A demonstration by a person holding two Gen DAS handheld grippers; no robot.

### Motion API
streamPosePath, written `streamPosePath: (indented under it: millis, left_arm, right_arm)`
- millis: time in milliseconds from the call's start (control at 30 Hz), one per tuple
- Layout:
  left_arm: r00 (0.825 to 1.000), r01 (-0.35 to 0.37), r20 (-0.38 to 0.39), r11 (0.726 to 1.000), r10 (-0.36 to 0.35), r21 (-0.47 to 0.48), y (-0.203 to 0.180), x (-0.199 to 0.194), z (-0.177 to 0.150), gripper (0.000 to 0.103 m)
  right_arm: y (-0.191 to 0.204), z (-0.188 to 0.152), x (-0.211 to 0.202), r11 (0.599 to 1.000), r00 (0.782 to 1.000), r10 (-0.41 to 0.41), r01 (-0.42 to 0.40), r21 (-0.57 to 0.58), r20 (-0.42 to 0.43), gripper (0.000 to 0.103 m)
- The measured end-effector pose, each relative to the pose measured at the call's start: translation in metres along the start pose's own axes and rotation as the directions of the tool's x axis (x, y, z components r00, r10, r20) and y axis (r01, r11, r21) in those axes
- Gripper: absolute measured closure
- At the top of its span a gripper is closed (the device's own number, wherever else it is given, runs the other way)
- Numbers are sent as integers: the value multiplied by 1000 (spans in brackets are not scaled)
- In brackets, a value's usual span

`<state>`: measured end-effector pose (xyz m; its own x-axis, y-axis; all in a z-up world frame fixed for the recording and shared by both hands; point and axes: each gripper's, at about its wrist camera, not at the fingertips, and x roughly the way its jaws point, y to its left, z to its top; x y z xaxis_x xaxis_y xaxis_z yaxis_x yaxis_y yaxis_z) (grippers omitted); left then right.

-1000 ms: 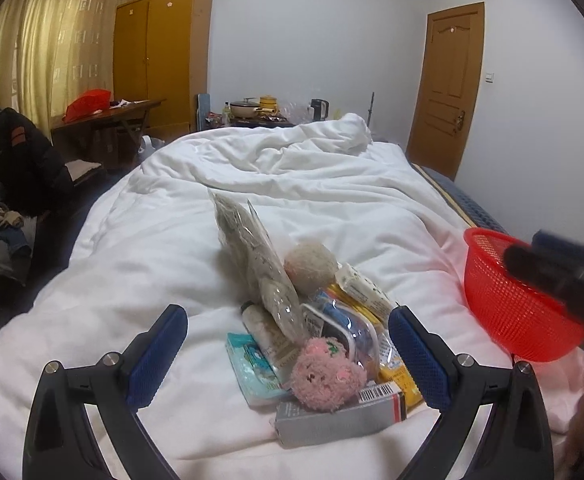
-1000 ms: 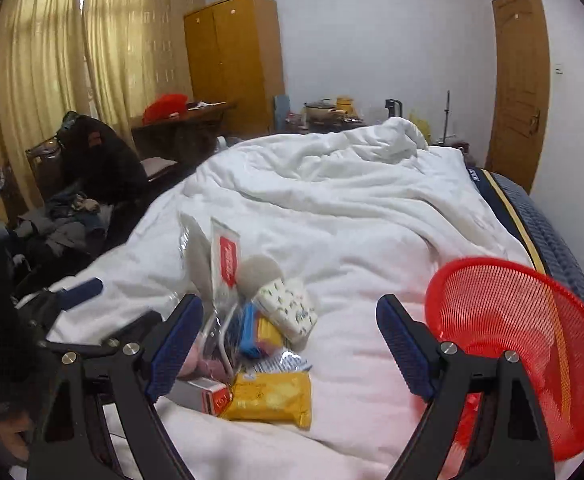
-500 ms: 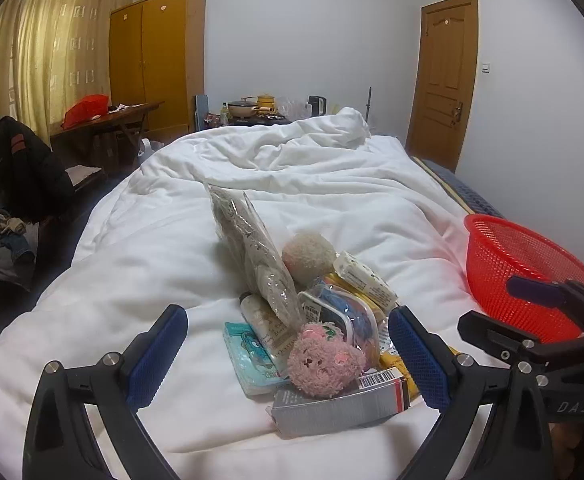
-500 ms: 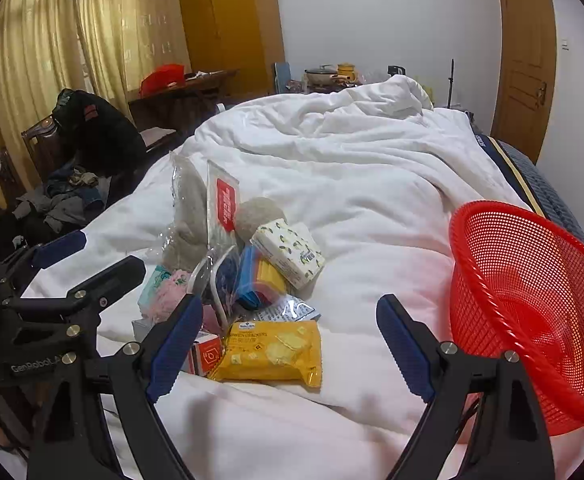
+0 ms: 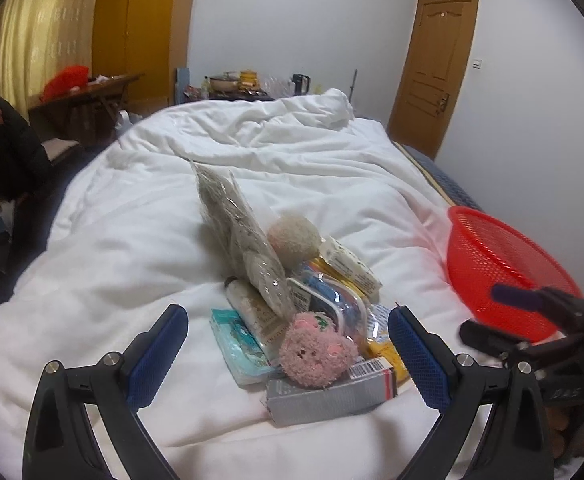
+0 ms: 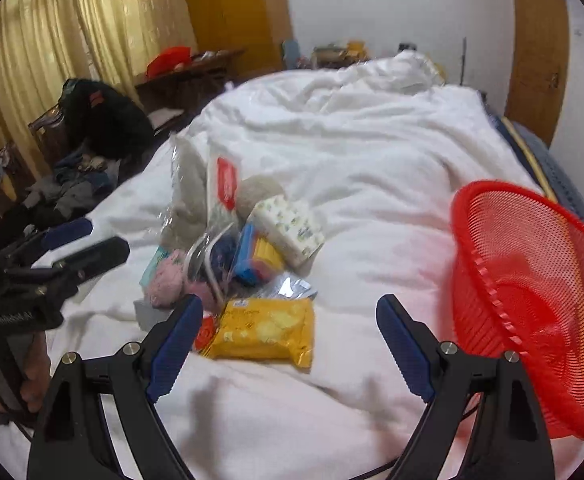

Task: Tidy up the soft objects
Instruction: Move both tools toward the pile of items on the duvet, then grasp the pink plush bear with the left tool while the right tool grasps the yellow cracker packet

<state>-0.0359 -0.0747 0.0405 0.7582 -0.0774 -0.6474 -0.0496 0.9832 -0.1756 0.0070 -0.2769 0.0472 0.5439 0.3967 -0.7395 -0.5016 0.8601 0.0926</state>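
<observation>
A pile of small items lies on the white duvet (image 5: 131, 240). In it are a pink fluffy toy (image 5: 316, 354), a beige fluffy ball (image 5: 294, 236), a clear bag of grey stuff (image 5: 235, 236), a grey box (image 5: 332, 394) and a yellow snack pack (image 6: 265, 330). My left gripper (image 5: 287, 356) is open, its fingers either side of the pink toy, not touching it. My right gripper (image 6: 289, 342) is open and empty, above the yellow pack. The pink toy (image 6: 167, 280) also shows in the right wrist view.
A red mesh basket (image 6: 532, 300) sits on the bed at the right; it also shows in the left wrist view (image 5: 500, 264). A tissue pack (image 6: 292, 224) and a blue pouch (image 6: 251, 256) lie in the pile. A chair with dark clothes (image 6: 91, 128) stands left of the bed.
Both grippers have moved forward and down toward the pile. The right gripper has swung in beside the left one. Both jaws stay open.
</observation>
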Motion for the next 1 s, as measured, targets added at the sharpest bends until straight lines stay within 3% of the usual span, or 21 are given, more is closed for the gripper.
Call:
streamPosePath:
  millis: [133, 267, 500, 633, 900, 1000]
  left_arm:
    - [996, 63, -61, 998, -62, 16, -4, 5, -3, 12]
    - [986, 104, -131, 994, -99, 29, -4, 14, -7, 12]
    - [977, 148, -164, 986, -133, 82, -10, 16, -19, 12]
    - [975, 140, -191, 982, -114, 127, -9, 19, -33, 12]
    - [968, 144, -219, 984, -118, 106, -5, 27, -39, 12]
    - [967, 147, -225, 984, -121, 99, -4, 28, -39, 12]
  right_arm:
    - [3, -4, 23, 999, 994, 44, -46, -18, -104, 15]
    - [-4, -11, 51, 995, 972, 100, -94, 38, -212, 15]
    - [6, -17, 58, 998, 971, 55, -59, -11, -233, 15]
    - [13, -16, 62, 998, 971, 11, -26, -60, -237, 15]
    - [23, -19, 69, 992, 968, -50, 19, -126, -248, 16]
    - [25, -19, 72, 991, 967, -51, 18, -131, -250, 27]
